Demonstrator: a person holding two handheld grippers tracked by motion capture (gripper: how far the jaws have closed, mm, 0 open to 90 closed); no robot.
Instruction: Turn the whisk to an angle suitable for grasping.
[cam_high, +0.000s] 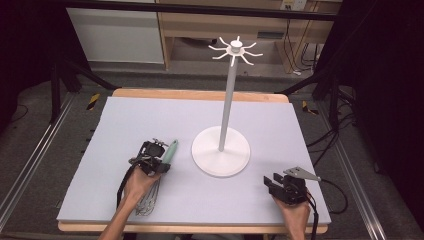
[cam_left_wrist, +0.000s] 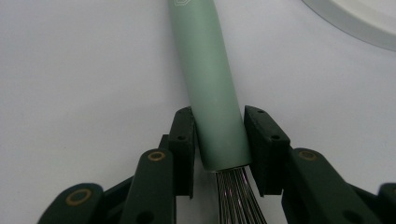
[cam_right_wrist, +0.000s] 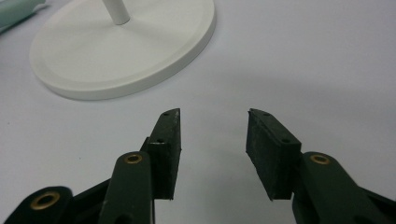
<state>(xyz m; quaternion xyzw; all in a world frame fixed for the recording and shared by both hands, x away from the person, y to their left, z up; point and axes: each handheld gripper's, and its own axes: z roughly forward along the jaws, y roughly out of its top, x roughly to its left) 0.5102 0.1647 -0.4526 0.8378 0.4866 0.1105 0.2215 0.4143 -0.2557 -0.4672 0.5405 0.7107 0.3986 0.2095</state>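
whisk (cam_high: 161, 170) lies on the counter (cam_high: 150, 120) in front of your left hand (cam_high: 137, 182), its mint-green handle (cam_left_wrist: 210, 79) pointing away from you toward the white stand (cam_high: 221, 150) and its wire loops trailing back under your wrist toward the near edge. your left tongs (cam_left_wrist: 218, 140) straddle the handle right at its lower end, where the wires come out; in the left gripper view both black pads sit against the sides of the handle, the left pad (cam_left_wrist: 184, 140) flush to it and the right one touching as well, so the tongs are clamped on the whisk. it rests flat on the pale lavender mat, not lifted.

your right tongs (cam_right_wrist: 214, 149) sit low over the counter at the near right, well apart from the whisk, with your right hand (cam_high: 295, 212) coming in from the bottom edge. their jaws stand apart with bare mat between them and nothing in the gap. just ahead of them in the right gripper view is the round base (cam_right_wrist: 126, 51) of the stand, with its thin pole (cam_high: 227, 105) rising upright to a ring of curved hooks (cam_high: 235, 50) at the top. the whisk handle's tip lies just beside that base, without touching it.
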